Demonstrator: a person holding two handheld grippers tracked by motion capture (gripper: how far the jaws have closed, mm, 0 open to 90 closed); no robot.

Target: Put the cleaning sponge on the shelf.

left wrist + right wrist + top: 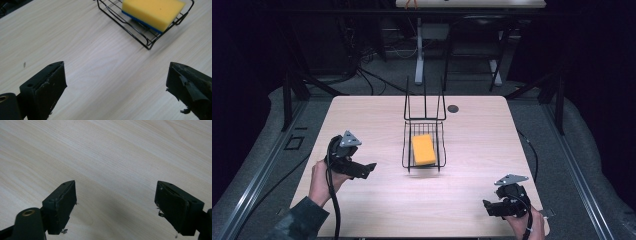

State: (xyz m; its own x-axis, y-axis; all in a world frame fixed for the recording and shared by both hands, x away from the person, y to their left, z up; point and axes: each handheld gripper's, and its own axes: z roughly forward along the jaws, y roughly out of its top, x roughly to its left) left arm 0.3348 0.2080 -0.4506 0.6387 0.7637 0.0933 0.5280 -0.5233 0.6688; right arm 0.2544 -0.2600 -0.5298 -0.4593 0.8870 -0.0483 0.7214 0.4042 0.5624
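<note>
- Left tool (371, 166) sits spread wide in our left hand (319, 181) over the pale wood counter (362, 117), holding nothing, aimed toward the wire basket (408, 150)
- Right tool (485, 206) hangs near the counter's right front corner, its jaws likewise apart and empty
- We see a yellow sponge (423, 149) with a blue underside lying in the black basket at the counter's middle, well apart from both tools

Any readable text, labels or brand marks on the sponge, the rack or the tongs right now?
None readable.
The yellow sponge shows a plain top.
The black wire rack carries no tag.
The left tongs and right tongs show bare black pads.
The table is unmarked wood grain.
</note>
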